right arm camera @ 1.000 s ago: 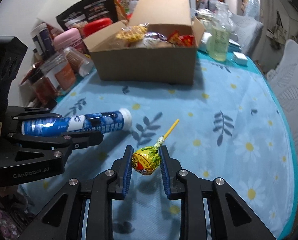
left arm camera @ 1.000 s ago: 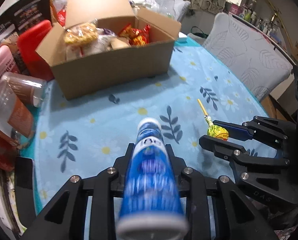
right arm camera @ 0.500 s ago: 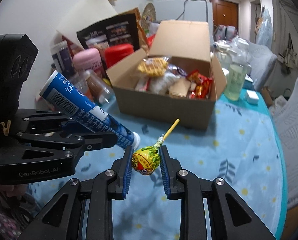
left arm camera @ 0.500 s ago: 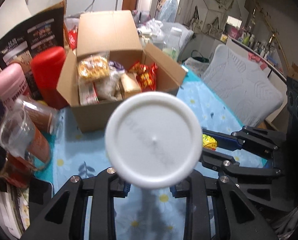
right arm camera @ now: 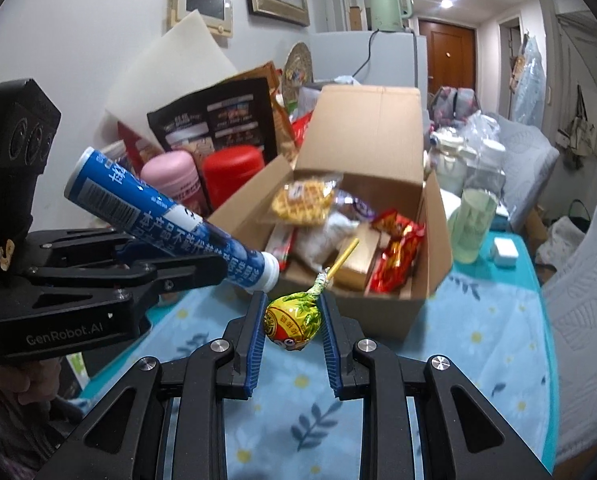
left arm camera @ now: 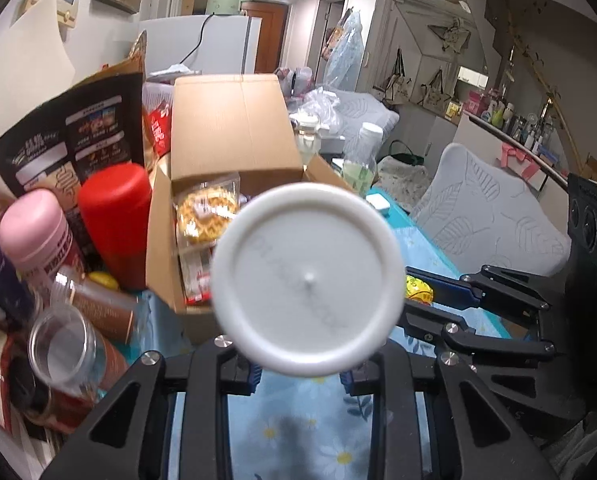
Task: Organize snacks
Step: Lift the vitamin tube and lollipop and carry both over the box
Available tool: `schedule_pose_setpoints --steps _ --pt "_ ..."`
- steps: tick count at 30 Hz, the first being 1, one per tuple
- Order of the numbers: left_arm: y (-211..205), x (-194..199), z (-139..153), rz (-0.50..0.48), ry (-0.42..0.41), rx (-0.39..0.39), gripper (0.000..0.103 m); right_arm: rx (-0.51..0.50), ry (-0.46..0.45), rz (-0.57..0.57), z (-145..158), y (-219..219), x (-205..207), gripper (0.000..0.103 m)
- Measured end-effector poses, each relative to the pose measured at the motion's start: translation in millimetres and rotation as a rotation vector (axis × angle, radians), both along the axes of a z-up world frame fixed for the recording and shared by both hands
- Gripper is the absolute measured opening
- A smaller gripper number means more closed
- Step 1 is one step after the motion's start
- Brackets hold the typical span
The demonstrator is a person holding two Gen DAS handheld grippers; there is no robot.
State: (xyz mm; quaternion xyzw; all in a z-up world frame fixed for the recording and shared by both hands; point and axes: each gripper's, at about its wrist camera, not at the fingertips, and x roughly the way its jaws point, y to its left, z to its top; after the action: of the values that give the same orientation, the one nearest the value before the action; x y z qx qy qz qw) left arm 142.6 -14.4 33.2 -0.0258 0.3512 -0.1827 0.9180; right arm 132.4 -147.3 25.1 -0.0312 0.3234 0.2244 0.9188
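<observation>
White tube end (left arm camera: 307,280) before cardboard box (left arm camera: 226,120)

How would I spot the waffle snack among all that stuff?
Find the open cardboard box on the blue flowered tablecloth. The waffle packet lies on top at its back left, near the red canister. Alone among the wrappers, it shows a golden grid through clear plastic.

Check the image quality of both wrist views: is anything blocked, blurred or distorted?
Left wrist: the blue tube's white end cap, close and soft, hides much of the cardboard box. Right wrist: lollipop and tube sharp. Both show fisheye bending and dark corners.
</observation>
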Motion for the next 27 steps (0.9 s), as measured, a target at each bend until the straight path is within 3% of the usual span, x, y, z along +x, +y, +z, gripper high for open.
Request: schedule_pose_setpoints --steps 10,17,27 --pt "6.3 47.3 13.7 0.050 -0.029 -0.039 0.028 0.001 -0.045 0.021 20.1 1.5 45.9 0.026" --pt "10.5 83.4 12.0 0.098 -0.023 -0.077 0.028 0.002 -0.053 0.017 21.1 2.0 82.8 0.026" --pt "20.4 126.3 23.8 0.170 -0.077 -0.121 0.028 0.027 -0.071 0.009 27.3 2.5 133.7 0.026"
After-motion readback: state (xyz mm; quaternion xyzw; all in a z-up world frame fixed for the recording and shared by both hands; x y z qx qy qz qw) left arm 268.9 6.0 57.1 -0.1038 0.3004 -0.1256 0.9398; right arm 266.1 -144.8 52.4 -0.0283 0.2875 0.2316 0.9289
